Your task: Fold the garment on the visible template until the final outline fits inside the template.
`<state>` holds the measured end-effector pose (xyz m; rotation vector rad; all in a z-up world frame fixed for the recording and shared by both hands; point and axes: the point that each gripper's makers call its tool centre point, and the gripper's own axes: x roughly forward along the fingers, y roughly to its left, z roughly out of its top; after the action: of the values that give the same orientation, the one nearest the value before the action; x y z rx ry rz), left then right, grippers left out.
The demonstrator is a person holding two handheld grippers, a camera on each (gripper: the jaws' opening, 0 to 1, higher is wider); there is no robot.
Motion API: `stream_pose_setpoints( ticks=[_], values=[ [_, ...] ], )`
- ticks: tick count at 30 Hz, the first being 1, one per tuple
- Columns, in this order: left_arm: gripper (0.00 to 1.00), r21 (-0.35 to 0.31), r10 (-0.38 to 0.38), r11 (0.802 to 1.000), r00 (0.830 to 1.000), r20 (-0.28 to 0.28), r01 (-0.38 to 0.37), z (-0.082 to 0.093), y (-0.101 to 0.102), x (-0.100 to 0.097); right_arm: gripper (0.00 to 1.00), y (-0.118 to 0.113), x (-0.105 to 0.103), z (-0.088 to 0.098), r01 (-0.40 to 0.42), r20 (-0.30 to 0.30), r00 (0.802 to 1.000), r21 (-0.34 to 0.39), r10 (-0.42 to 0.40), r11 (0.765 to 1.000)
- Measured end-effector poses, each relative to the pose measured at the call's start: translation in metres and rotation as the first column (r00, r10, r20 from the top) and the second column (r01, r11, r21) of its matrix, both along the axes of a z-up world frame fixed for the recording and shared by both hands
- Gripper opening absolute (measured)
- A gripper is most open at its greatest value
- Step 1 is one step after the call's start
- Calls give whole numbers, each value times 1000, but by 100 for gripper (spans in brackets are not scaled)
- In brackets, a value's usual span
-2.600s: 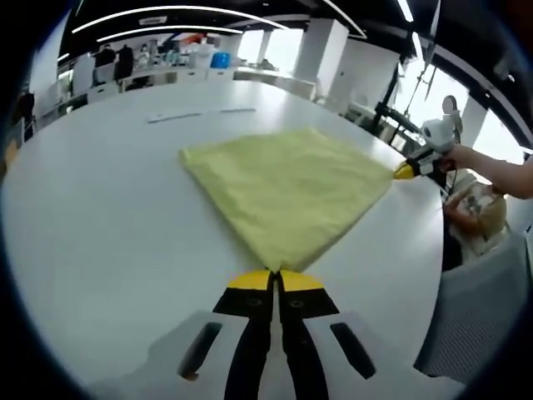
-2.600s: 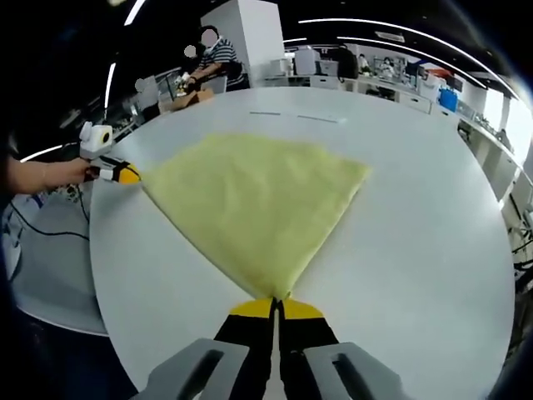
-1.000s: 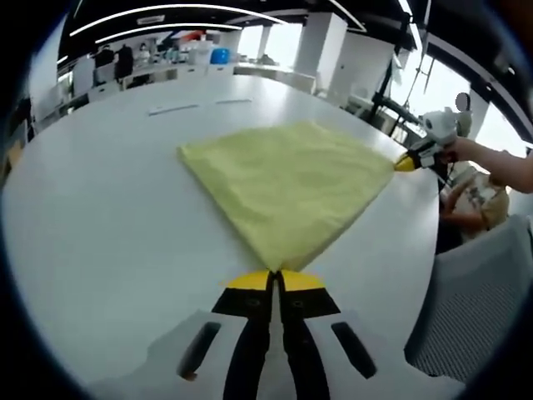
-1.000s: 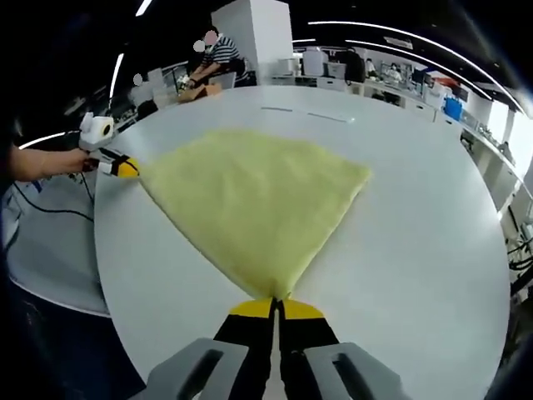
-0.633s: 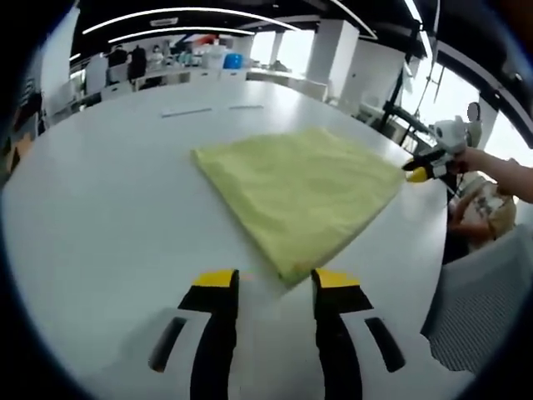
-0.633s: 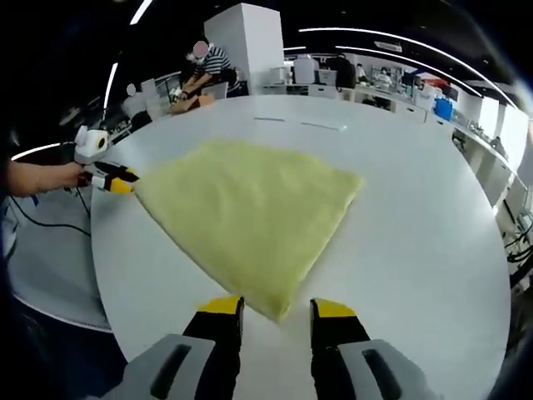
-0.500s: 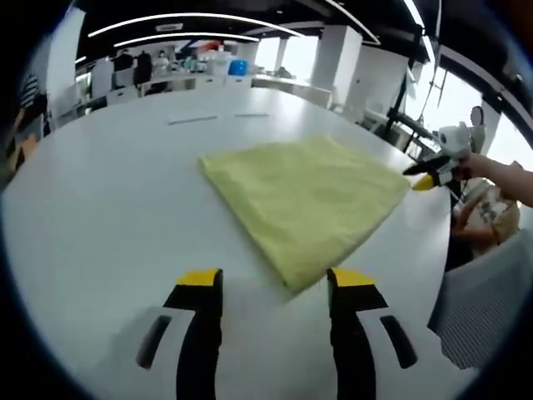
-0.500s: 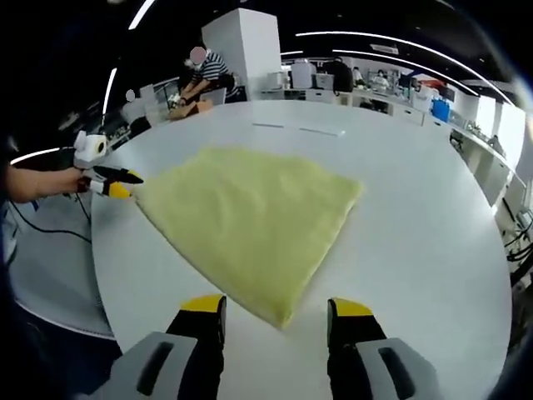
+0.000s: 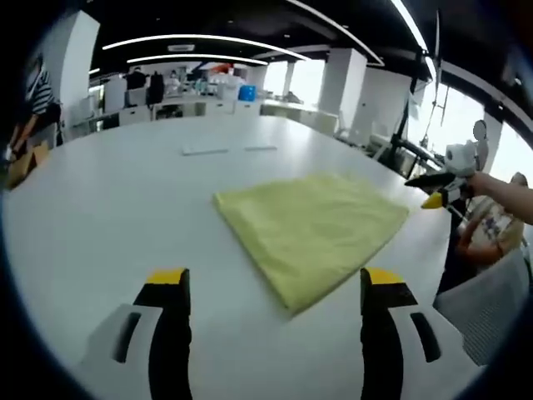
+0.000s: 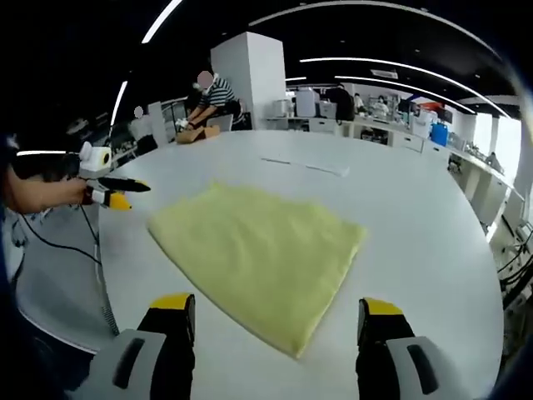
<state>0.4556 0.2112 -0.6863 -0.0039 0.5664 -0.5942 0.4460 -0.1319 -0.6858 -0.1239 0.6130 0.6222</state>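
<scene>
Both grippers have let go of the yellow cloth (image 9: 315, 227) and pulled back. The left gripper (image 9: 275, 287) and right gripper (image 10: 276, 318) stand spread wide, empty. The cloth lies flat, apparently folded, on the white table (image 9: 100, 208).

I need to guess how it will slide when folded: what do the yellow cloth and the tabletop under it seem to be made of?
The yellow cloth looks like soft, napped fabric, perhaps microfibre or terry: matte, faintly fuzzy, with thick rounded edges. The table looks like smooth white laminate or painted board with a slight sheen; the exact material cannot be told.
</scene>
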Motion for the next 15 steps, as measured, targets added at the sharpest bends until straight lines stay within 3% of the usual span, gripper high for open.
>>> stream_pose_setpoints(
  ticks=[5, 15],
  values=[
    [88, -31, 3, 1000, 999, 52, -1, 16, 0, -8, 88, 13, -4, 29, -23, 88, 996, 84, 16, 996],
    [99, -1, -8, 1000, 995, 98, 8, 24, 3, -30, 97, 17, -26, 51, -32, 148, 989, 95, 17, 995]
  ],
)
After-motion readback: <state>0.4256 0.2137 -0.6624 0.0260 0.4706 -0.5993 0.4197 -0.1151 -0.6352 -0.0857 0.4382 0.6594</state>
